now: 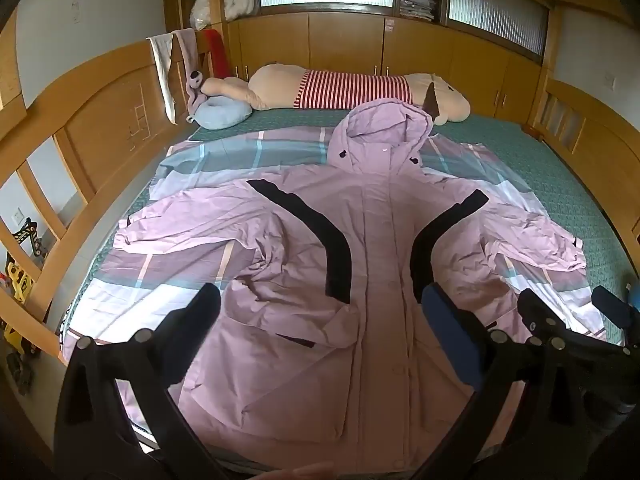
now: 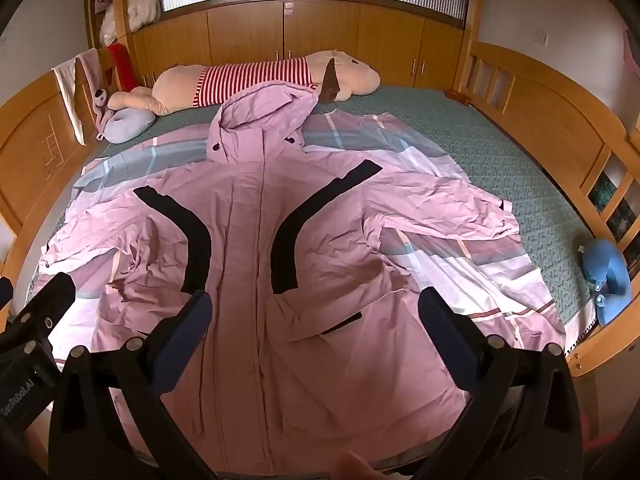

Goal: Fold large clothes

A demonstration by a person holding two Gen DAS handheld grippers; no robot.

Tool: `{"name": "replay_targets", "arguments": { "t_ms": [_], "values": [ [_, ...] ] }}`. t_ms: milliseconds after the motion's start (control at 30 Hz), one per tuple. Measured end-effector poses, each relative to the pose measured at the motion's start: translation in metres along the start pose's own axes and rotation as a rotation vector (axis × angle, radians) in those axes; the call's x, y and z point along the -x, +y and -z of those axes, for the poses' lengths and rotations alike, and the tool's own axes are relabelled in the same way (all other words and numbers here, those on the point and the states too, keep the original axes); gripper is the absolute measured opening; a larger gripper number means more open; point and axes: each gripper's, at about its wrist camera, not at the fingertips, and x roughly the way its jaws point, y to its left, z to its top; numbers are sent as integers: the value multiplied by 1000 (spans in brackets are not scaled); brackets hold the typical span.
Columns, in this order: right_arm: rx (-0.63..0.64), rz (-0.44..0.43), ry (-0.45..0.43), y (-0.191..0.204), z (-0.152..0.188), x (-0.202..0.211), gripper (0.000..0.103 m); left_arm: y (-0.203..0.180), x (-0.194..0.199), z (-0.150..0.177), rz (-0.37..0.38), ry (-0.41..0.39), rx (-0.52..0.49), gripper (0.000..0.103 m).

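A large pink hooded jacket (image 1: 372, 248) with black curved stripes lies spread face up on a checked sheet on the bed, hood toward the far side and both sleeves out to the sides; it also shows in the right wrist view (image 2: 248, 264). My left gripper (image 1: 320, 312) is open and empty, held above the jacket's lower front. My right gripper (image 2: 316, 312) is open and empty too, above the hem area. The right gripper's fingers (image 1: 540, 312) show at the right edge of the left wrist view, and the left gripper's fingers (image 2: 44, 300) at the left edge of the right wrist view.
A checked sheet (image 1: 192, 160) covers a green mattress (image 1: 560, 184). A long plush toy (image 1: 344, 88) with a striped shirt lies along the far side by a pale blue neck pillow (image 1: 222, 112). A blue neck pillow (image 2: 608, 276) lies at the right. Wooden bed rails (image 1: 100, 128) enclose the sides.
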Motion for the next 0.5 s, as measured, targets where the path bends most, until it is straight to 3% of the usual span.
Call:
{"name": "replay_targets", "arguments": {
  "t_ms": [500],
  "values": [
    [-4,3,14,1,5,-5,102,-3,1,8,3,-3,-1,101]
  ]
}}
